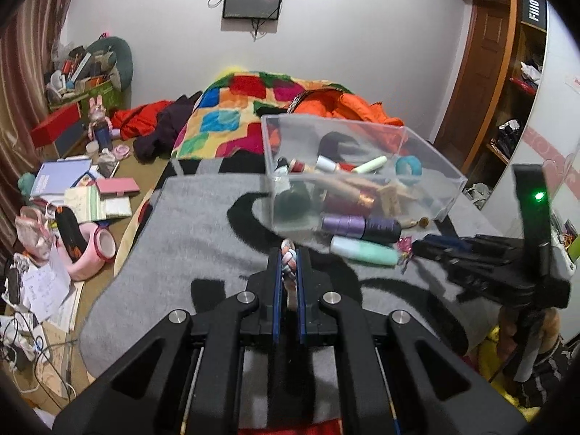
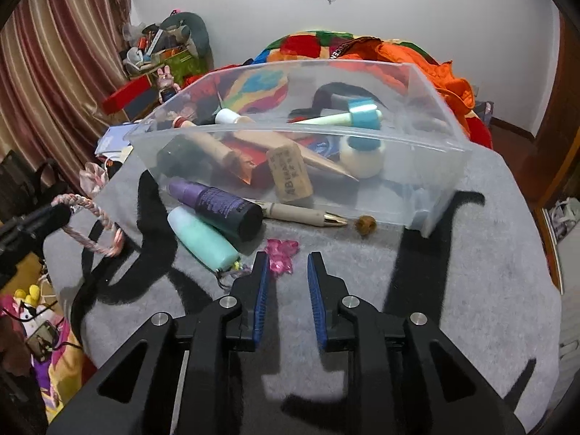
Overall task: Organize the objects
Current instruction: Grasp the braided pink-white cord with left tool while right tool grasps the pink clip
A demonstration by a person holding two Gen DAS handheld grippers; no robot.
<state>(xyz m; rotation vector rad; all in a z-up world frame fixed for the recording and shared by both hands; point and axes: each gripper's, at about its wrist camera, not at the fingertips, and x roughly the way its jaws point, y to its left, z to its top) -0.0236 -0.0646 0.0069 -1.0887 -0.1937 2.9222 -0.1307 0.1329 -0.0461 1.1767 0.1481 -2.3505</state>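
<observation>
A clear plastic box [image 1: 427, 166] [image 2: 446, 166] with spools, a cork and small bottles stands on the grey and black blanket [image 1: 188, 239] [image 2: 453, 290]. My left gripper [image 1: 289, 259] is shut on a pink braided rope loop [image 1: 287, 253] [image 2: 92, 232], held just above the blanket left of the box. My right gripper [image 2: 288, 264] is open, just short of a pink crystal trinket [image 2: 282, 252] [image 1: 405, 245]. In front of the box lie a purple bottle [image 2: 217, 204] [image 1: 362, 225], a mint bottle [image 2: 203, 241] [image 1: 362, 250], a beige pen [image 2: 304, 215] and a small brown ball [image 2: 365, 224].
A colourful quilt [image 1: 232, 108] and orange jacket [image 1: 348, 107] lie behind the box. The floor at left holds books, papers, slippers and boxes [image 1: 72, 195]. A wooden wardrobe [image 1: 507, 83] stands at right. The blanket's right part in the right wrist view is bare.
</observation>
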